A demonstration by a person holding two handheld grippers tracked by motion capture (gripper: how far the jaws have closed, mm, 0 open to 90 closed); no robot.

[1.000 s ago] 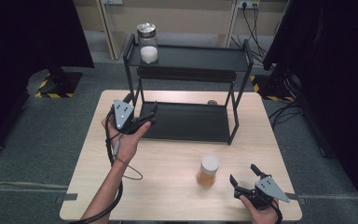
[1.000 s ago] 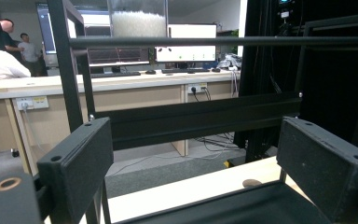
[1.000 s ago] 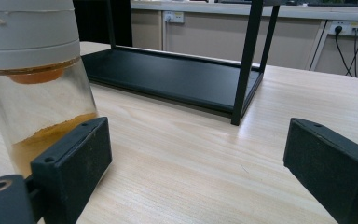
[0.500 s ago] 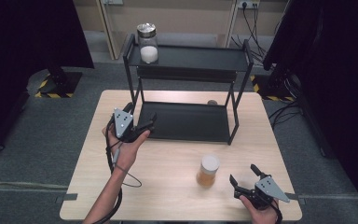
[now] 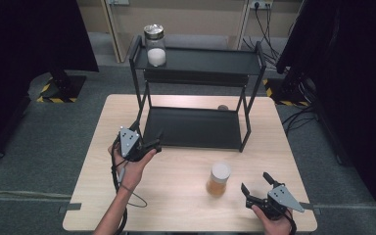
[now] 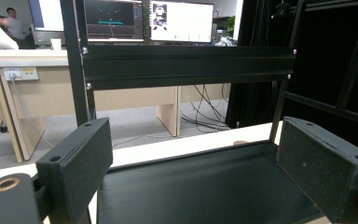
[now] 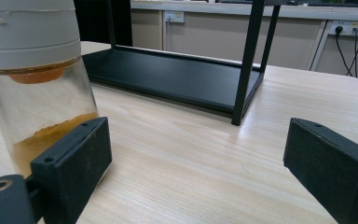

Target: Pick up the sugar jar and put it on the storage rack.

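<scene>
Your left claw point(image 5: 149, 145) has drawn back from the rack point(image 5: 191, 127) toward the table's near left part, and it hangs wide open, holding nothing, at the lower shelf's front edge. Your right claw point(image 5: 257, 188) has kept its place by the near right corner, also spread wide and empty. The amber jar point(image 5: 218, 179) with the white lid stands upright near the table's near edge, just beside that right claw, so it looks like the next pickup. The white-filled jar point(image 5: 155, 45) sits on the top shelf's far left corner.

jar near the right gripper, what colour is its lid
White; the jar lid shows best in the right gripper view.
</scene>
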